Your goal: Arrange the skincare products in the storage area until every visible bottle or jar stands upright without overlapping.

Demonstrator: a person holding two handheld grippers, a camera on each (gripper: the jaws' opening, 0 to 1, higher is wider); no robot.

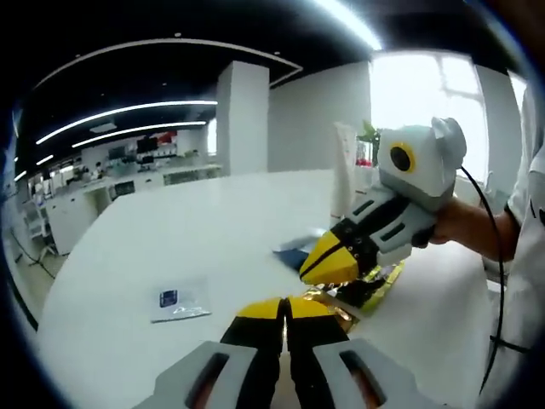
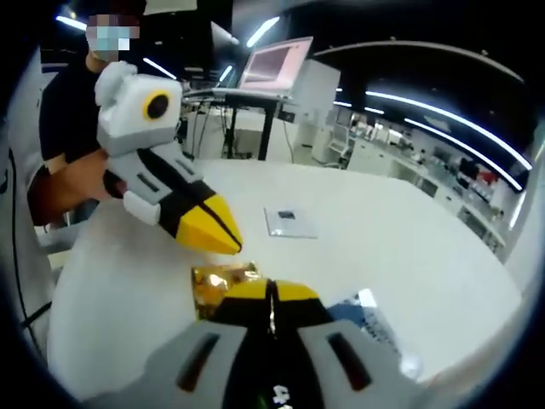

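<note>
A crumpled gold foil packet [image 2: 220,281] lies on the white table [image 2: 366,230] between both grippers. My right gripper [image 2: 271,294] is shut, its yellow tips at the packet's near edge; whether they pinch it is unclear. My left gripper [image 2: 228,243] comes in from the left, shut, its tip just above the packet. In the left gripper view my left gripper [image 1: 285,305] is shut beside the gold packet [image 1: 379,281], and my right gripper [image 1: 313,271] lies over it. A blue and white sachet [image 2: 368,322] lies to the right of the gold packet. No bottle or jar is clearly visible.
A flat white card with a blue square [image 1: 179,302] lies apart on the table [image 1: 170,239]. A tall white object [image 1: 345,179] stands at the far table edge. A person's hand [image 1: 464,226] holds the right gripper. A laptop on a stand [image 2: 277,64] is beyond the table.
</note>
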